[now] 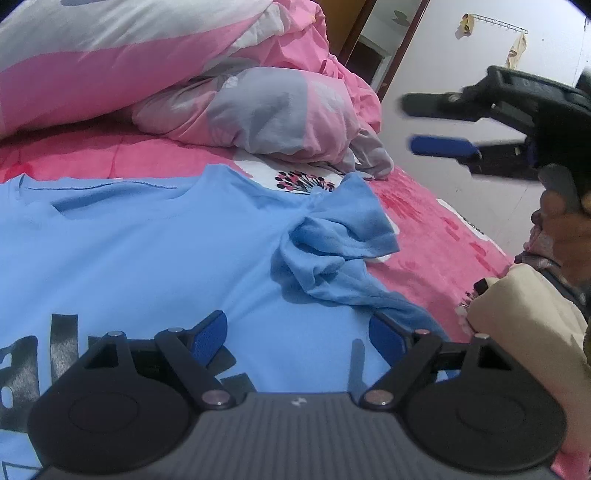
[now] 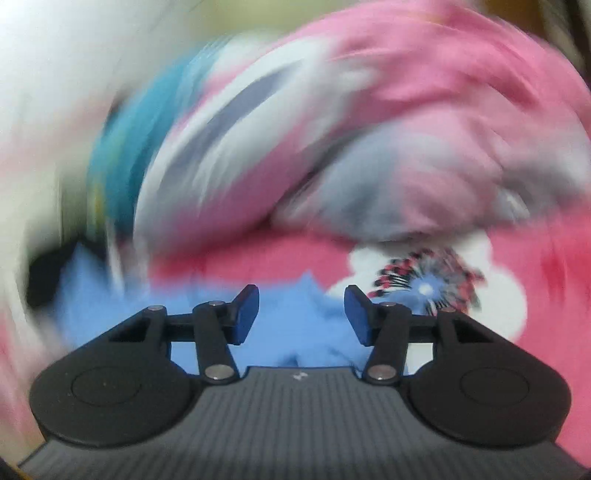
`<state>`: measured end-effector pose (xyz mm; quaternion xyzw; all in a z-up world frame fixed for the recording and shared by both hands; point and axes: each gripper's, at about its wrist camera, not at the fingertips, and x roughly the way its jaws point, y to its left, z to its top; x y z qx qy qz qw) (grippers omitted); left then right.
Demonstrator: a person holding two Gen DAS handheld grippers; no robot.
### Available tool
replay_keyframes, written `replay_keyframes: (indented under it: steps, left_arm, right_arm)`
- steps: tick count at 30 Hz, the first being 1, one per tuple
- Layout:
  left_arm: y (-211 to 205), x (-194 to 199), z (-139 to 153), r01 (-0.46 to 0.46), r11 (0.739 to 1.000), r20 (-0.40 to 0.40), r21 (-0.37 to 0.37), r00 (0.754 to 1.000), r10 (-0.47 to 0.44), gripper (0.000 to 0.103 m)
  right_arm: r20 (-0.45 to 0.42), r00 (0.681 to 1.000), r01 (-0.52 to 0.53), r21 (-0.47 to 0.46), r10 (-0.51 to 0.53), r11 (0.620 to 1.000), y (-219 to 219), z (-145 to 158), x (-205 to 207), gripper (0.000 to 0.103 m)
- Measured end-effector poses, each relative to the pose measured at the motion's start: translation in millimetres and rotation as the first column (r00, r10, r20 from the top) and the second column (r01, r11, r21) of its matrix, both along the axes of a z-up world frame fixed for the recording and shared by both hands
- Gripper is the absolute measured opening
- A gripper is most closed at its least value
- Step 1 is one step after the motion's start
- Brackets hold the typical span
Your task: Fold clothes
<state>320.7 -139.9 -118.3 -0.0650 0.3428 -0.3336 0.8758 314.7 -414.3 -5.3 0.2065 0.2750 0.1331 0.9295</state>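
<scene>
A light blue T-shirt (image 1: 147, 251) with dark lettering lies flat on the bed, and its right sleeve (image 1: 332, 236) is bunched and folded inward. My left gripper (image 1: 297, 332) hovers low over the shirt's chest, open, with nothing between its fingers. My right gripper (image 1: 410, 123) is up in the air beyond the bed's right edge, held in a person's hand (image 1: 565, 221), open and empty. The right wrist view is badly blurred: the right gripper (image 2: 301, 314) has its jaws apart above the blue shirt (image 2: 110, 314), and no cloth is between them.
Pink and grey pillows and a duvet (image 1: 258, 110) pile up behind the shirt. The pink flowered sheet (image 1: 424, 229) runs to the bed's right edge. A beige garment (image 1: 528, 332) lies at the right. A wall with a hook rack (image 1: 495, 22) stands beyond.
</scene>
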Motion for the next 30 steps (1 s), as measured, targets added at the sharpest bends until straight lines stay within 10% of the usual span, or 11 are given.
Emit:
replay_keyframes:
  steps: [3,7,12,23,26,30]
  left_arm:
    - [2.2,-3.5,4.4,-0.016,1.000,0.026,-0.001,1.000,0.016,0.085]
    - [-1.3,-10.6,22.2,-0.051,0.998,0.124,0.030,0.991,0.047,0.084]
    - [-29.6,-11.4,35.6,-0.020,0.988,0.213,0.155,0.977,-0.013,0.069]
    - [-90.8,-0.9,9.1,0.058,0.889,0.283,0.455,0.937,-0.206,0.010]
    - [-79.9,6.3,17.7,0.034,0.933,0.230,0.359,0.965,-0.124,0.008]
    - [-48.2,17.6,38.5,0.036,0.999,0.045,0.014,0.998,-0.037,0.008]
  right_arm:
    - [-0.194,0.963,0.234,0.248,-0.188,0.940,-51.4,-30.0,-2.1,0.051]
    - [-0.413,0.885,0.376,0.359,-0.216,0.854,-72.4,-83.8,-2.0,0.049]
    - [-0.395,0.904,0.322,0.374,-0.165,0.870,-58.6,-101.8,8.0,0.046]
    - [-0.276,0.957,0.155,0.220,-0.091,0.963,-45.3,-87.6,24.8,0.002]
    - [-0.228,0.968,0.165,0.253,-0.107,0.953,-53.8,-80.2,21.3,0.002]
    - [-0.151,0.977,0.191,0.302,-0.151,0.934,-73.1,-54.6,21.1,0.001]
